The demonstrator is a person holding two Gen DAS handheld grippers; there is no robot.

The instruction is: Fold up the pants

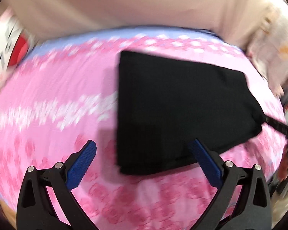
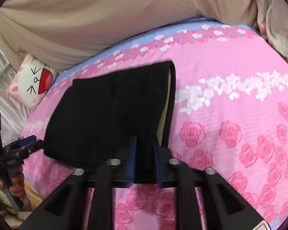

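Observation:
The black pants (image 1: 172, 107) lie folded into a compact slab on the pink rose-patterned bedspread (image 1: 48, 99). My left gripper (image 1: 144, 153) is open and empty, hovering just off the pants' near edge. In the right wrist view my right gripper (image 2: 145, 153) is shut on the near edge of the pants (image 2: 109, 115), with the cloth pinched between the blue pads (image 2: 133, 153). The pants' right end shows a lifted layer with a pale lining. The left gripper (image 2: 26, 143) shows at the pants' left corner. The right gripper (image 1: 286, 130) shows at the pants' right corner.
A white cartoon-face cushion (image 2: 32, 80) lies at the bed's far left corner. A beige curtain (image 2: 105, 19) hangs behind the bed. The bedspread (image 2: 230, 105) stretches wide to the right of the pants. The left wrist view is motion-blurred.

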